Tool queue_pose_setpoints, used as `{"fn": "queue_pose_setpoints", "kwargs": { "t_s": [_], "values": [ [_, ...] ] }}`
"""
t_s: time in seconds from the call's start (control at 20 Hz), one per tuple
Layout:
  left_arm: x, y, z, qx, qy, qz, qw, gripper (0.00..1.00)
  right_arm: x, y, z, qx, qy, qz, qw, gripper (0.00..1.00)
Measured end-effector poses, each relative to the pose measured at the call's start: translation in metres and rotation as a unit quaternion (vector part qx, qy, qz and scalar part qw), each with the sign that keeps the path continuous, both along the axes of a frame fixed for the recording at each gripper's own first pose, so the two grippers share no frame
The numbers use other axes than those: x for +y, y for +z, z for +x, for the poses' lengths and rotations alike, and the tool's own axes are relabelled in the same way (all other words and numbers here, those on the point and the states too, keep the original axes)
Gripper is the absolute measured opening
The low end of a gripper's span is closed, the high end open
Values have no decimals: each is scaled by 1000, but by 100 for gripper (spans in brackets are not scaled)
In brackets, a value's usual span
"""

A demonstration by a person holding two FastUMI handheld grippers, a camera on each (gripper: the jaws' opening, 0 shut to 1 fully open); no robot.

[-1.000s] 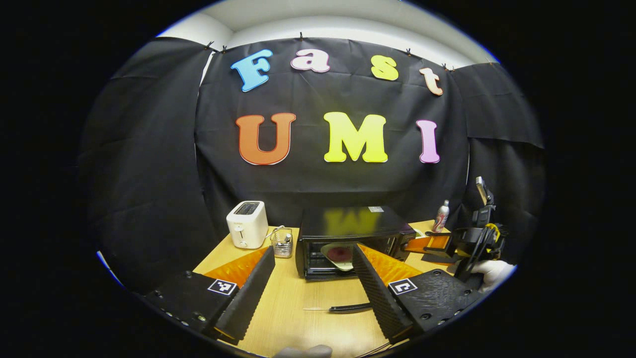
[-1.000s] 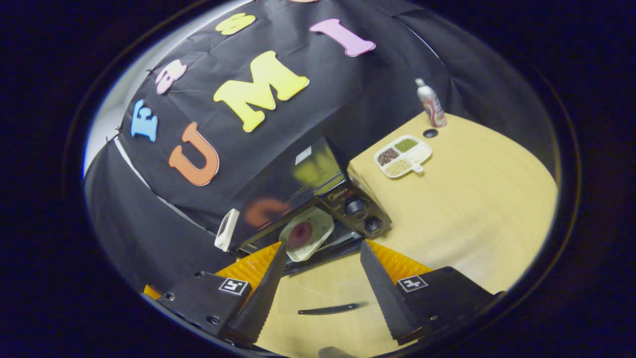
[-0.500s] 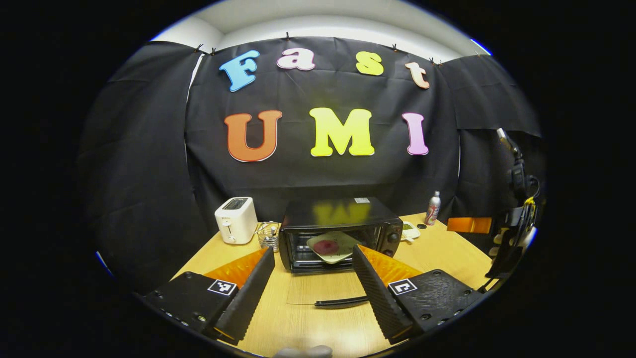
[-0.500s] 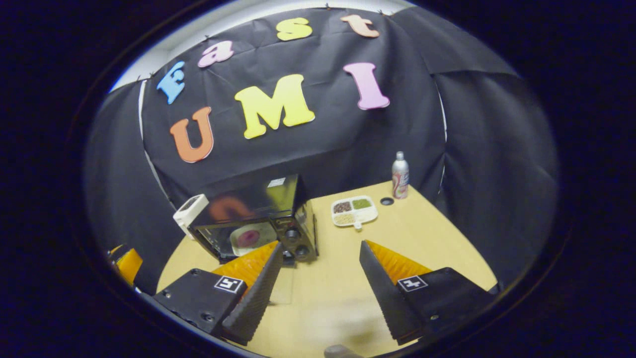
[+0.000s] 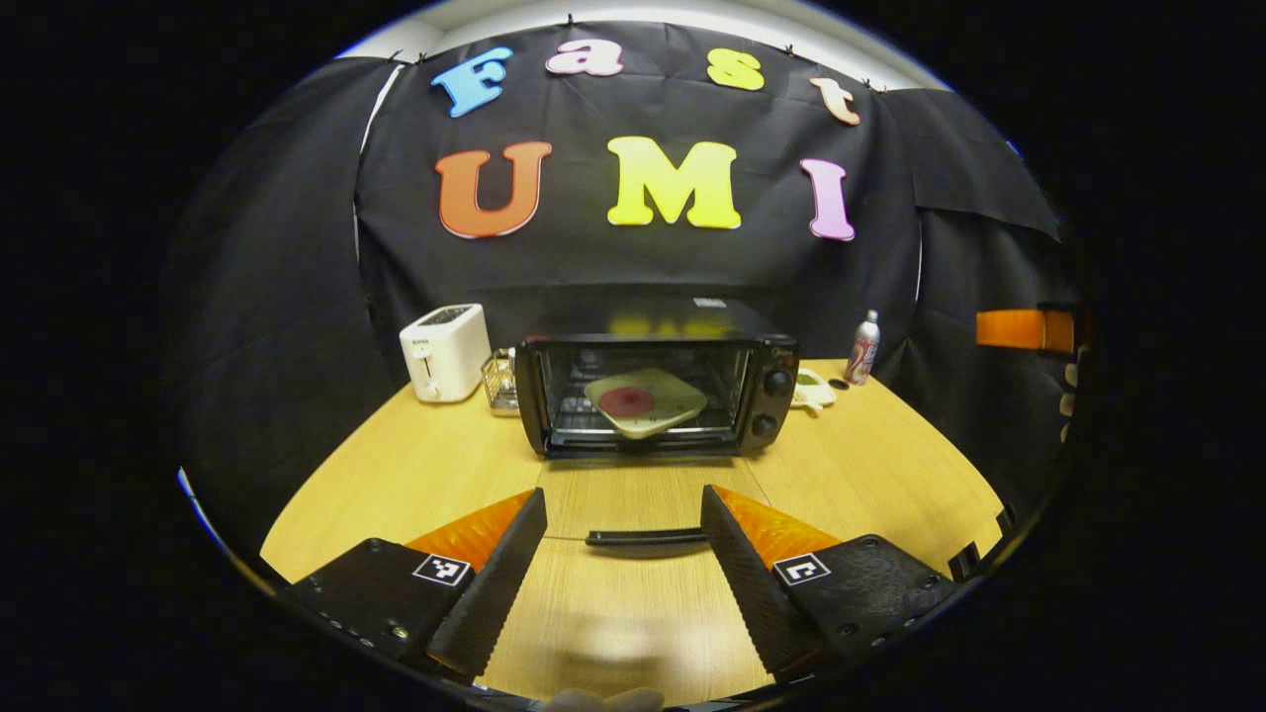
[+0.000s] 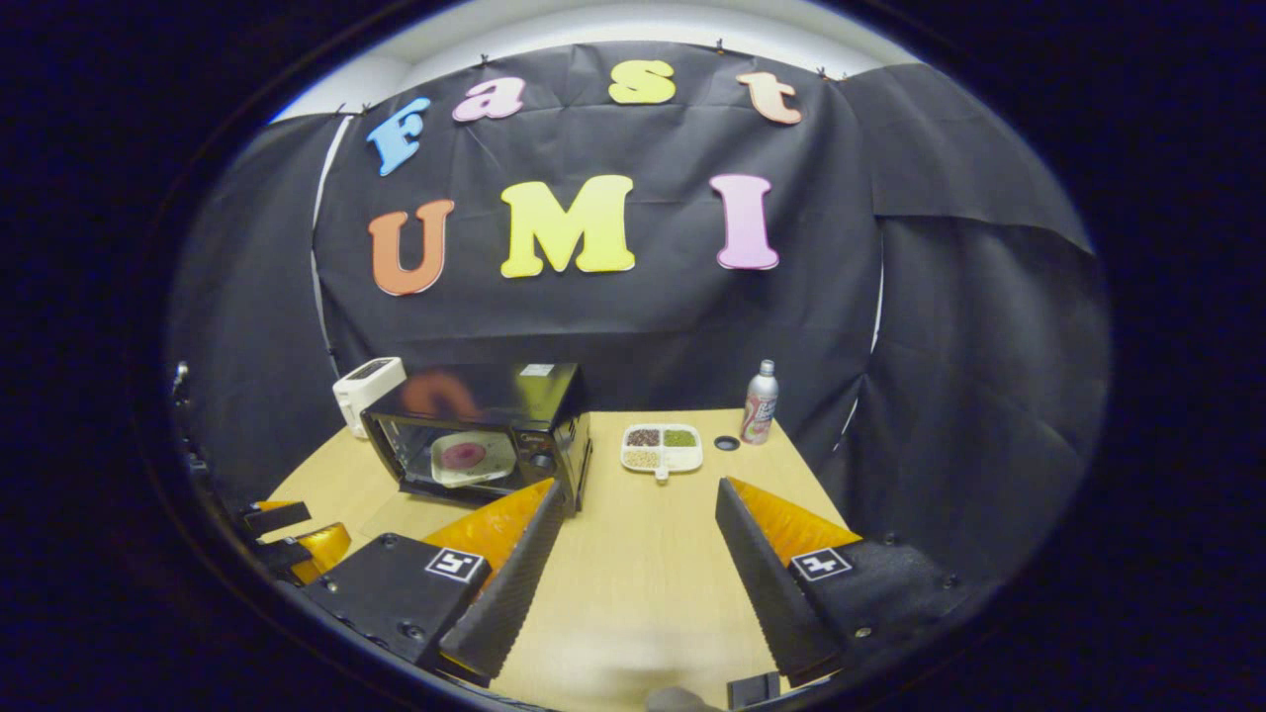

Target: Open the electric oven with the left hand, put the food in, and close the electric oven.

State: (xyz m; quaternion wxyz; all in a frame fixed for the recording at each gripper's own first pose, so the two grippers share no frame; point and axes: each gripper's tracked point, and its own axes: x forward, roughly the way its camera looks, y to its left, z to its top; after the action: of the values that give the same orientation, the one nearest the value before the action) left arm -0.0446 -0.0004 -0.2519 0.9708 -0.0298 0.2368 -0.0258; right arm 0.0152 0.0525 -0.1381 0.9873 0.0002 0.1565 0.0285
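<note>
The black electric oven (image 5: 653, 341) stands at the back of the wooden table (image 5: 396, 485). Its glass door lies folded down flat, with the dark handle (image 5: 643, 537) nearest me. Inside, on the rack, rests a pale plate (image 5: 645, 400) carrying a round dark-red piece of food. My left gripper (image 5: 621, 491) hovers open over the door's front edge, nothing between its fingers. My right gripper (image 6: 640, 485) is open and holds nothing, off to the right of the oven (image 6: 475, 425). Part of the right gripper (image 5: 1019, 329) appears at the far right. The left gripper (image 6: 297, 534) is low on the left.
A white toaster (image 5: 443, 348) and a small wire basket (image 5: 499, 381) stand left of the oven. On the right are a divided white tray (image 6: 662, 447) of grains, a small black disc (image 6: 727, 443) and a bottle (image 6: 759, 400). Black cloth walls the table's back.
Both grippers have drawn back from the oven. The right one swung away to the right and levelled out. The plate stays inside and the door stays down.
</note>
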Motion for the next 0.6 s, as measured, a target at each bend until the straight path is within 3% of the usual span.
{"fn": "queue_pose_setpoints", "kwargs": {
  "t_s": [0.6],
  "values": [
    [-38,-113,12,100,-21,-18,995,95,-33,-8,-13,19,-12,-29,999,98]
  ]
}}
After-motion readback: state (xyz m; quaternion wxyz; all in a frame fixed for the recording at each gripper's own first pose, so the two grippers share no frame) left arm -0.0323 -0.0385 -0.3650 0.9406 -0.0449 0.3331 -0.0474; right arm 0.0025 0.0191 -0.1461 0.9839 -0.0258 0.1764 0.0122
